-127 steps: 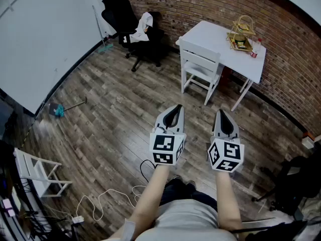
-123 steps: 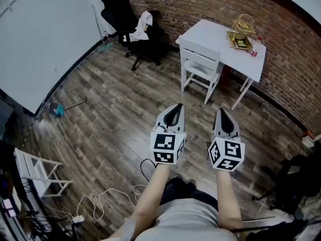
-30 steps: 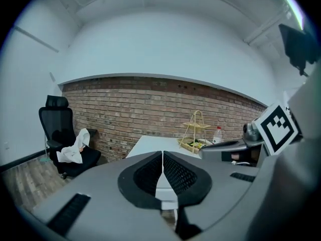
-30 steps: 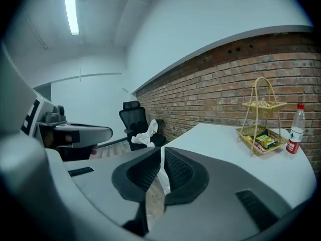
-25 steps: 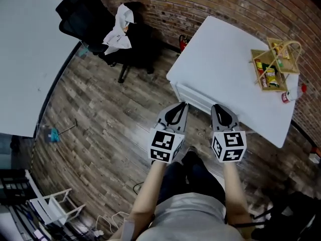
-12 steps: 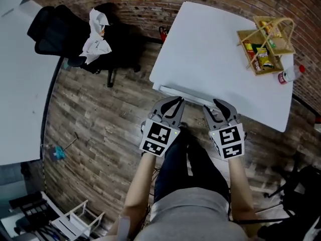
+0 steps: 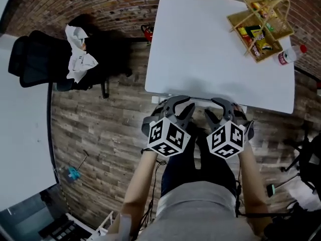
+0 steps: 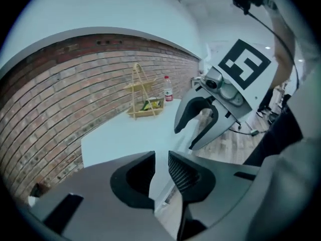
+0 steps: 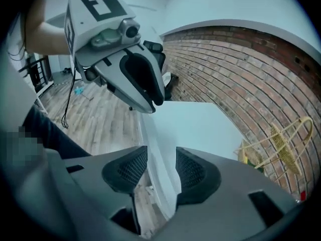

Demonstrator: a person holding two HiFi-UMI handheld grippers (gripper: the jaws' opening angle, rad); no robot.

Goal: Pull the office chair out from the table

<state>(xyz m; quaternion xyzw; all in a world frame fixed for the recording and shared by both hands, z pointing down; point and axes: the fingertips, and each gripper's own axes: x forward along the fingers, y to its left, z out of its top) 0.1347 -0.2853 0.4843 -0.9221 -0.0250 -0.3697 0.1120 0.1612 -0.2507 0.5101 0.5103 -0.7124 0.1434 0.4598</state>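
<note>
A white chair is tucked under the white table [image 7: 215, 49]; only its top rail [image 7: 199, 102] shows at the table's near edge. My left gripper [image 7: 176, 105] hangs over the rail's left part, and its jaws have just been opening. They stand a little apart in the left gripper view [image 8: 161, 170], with the pale rail in the gap and untouched. My right gripper [image 7: 220, 107] is over the right part, its jaws also just opened. They straddle the rail [image 9: 161, 149] without pressing on it.
A black office chair [image 7: 35, 59] with a white cloth [image 7: 80, 59] over it stands to the left by the brick wall. On the table's far right are a wire basket of snacks [image 7: 261, 21] and a bottle [image 7: 291, 54]. The floor is wood planks.
The person has come up to the table. Both grippers have tilted down and sunk onto the chair's top rail, and both pairs of jaws have gone from shut to apart.
</note>
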